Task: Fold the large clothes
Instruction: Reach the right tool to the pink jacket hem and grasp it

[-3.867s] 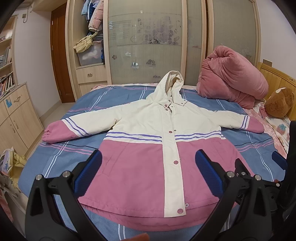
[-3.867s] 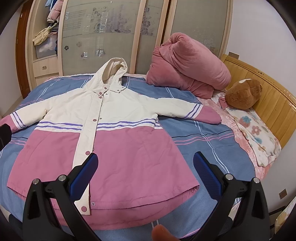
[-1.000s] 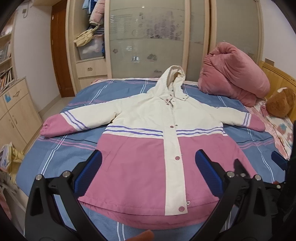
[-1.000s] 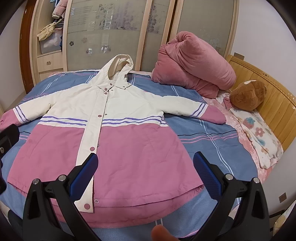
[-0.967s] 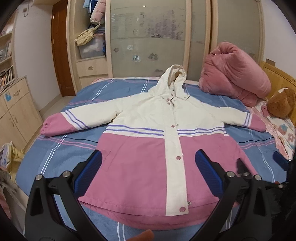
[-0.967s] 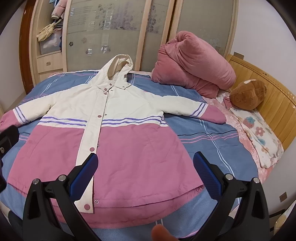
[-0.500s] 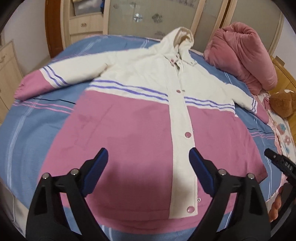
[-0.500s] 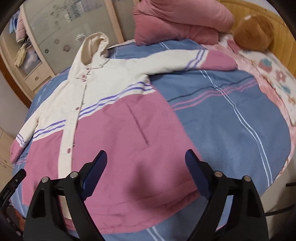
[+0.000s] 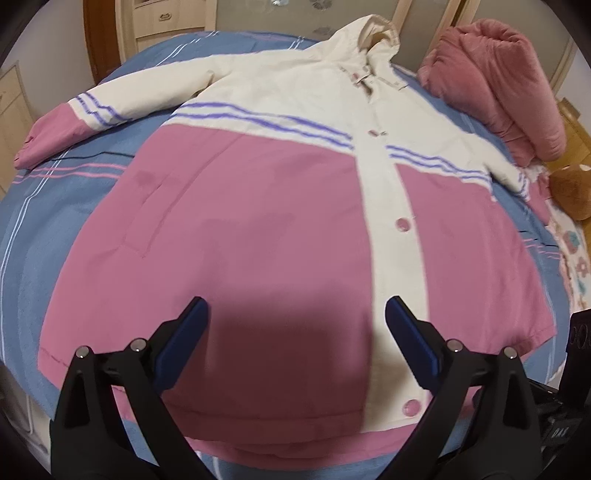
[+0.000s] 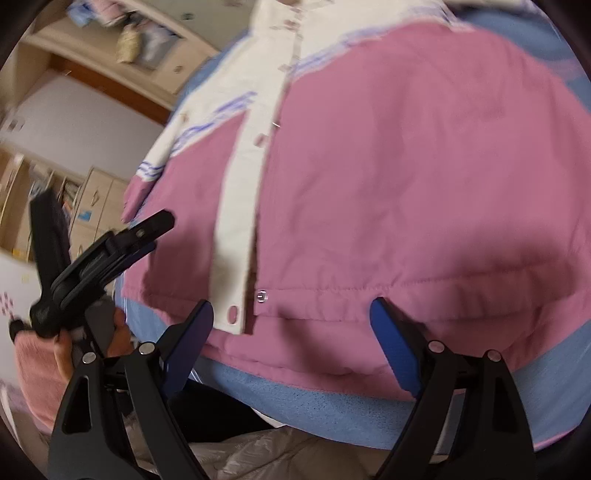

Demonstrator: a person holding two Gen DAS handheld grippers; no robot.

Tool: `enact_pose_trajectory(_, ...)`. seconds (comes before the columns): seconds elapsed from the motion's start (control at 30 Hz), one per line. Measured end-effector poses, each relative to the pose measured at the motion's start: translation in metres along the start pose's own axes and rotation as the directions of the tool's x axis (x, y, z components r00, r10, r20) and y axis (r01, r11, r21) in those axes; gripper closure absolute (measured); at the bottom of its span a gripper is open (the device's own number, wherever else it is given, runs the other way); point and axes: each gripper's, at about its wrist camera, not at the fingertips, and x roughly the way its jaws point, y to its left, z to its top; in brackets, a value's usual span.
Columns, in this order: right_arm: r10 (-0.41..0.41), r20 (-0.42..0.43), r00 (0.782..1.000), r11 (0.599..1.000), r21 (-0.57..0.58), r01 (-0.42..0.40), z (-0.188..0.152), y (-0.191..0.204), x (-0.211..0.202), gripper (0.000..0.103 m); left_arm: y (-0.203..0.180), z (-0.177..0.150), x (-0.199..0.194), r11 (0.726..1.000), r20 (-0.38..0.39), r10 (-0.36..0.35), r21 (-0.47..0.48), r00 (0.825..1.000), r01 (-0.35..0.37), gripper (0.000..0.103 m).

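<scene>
Jacket (image 9: 258,229) lies flat; left gripper (image 9: 295,343) and right gripper (image 10: 291,332), both agape and empty, approach the hem (image 10: 424,306) at 6 o'clock; next, pinch it.

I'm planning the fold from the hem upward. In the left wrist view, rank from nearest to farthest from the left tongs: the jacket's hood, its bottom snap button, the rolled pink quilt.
1. Bottom snap button: on the cream placket at the hem, beside the left tongs.
2. Hood: at the jacket's far end, upper middle.
3. Rolled pink quilt: beyond the hood, upper right, by the headboard.
</scene>
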Motion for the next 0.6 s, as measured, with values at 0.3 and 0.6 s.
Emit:
enact_pose_trajectory(0.3,-0.053,0.043,0.998,0.996,-0.069,0.055,-0.016,0.003,-0.007,0.015,-0.006,-0.009,0.002,0.998,0.004,0.026,0.055,1.000,-0.027,0.005)
enact_pose_trajectory(0.6,-0.177,0.171,0.969,0.984,0.027,0.175,0.001,-0.008,-0.010,0.074,-0.009,-0.020,0.012,0.996,-0.031,0.042,0.083,0.999,-0.039,0.004)
